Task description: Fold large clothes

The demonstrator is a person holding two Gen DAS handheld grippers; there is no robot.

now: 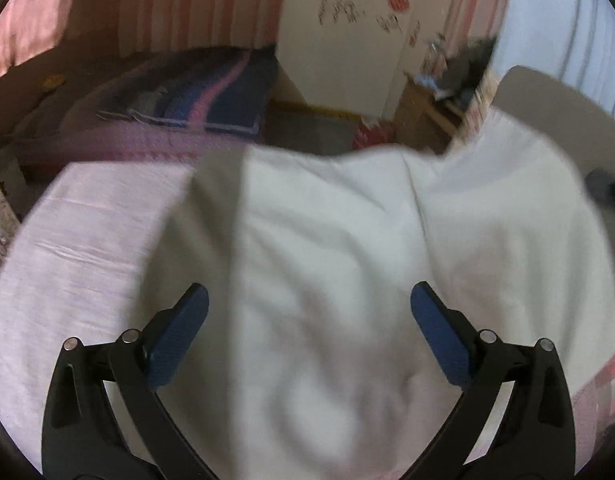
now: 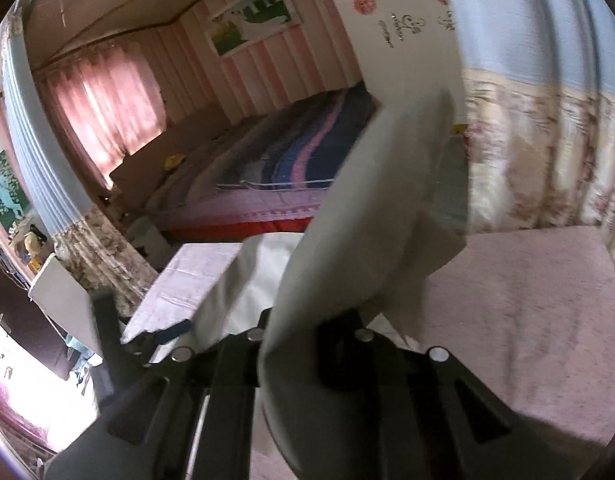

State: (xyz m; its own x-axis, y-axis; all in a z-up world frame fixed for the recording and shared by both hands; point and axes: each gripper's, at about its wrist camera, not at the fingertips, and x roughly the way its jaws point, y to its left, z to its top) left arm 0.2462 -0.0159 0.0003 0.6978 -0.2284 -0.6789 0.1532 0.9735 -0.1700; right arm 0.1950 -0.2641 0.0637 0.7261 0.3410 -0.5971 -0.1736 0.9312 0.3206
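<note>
Your right gripper (image 2: 307,336) is clamped on a lifted flap of the large white cloth garment (image 1: 347,260) lying on the pink sheet-covered surface (image 1: 79,240), ready to fold it over, while your left gripper (image 1: 307,328), fingers wide apart, hovers over it.

The cloth (image 2: 347,216) stands up before the right tool (image 2: 307,320) and hides its fingertips; whether they grip it cannot be told; the cloth (image 1: 327,260) is smeared with blur in the left view, its right edge cut off by the lens rim; wall writing (image 1: 343,10) is too blurred to read.
</note>
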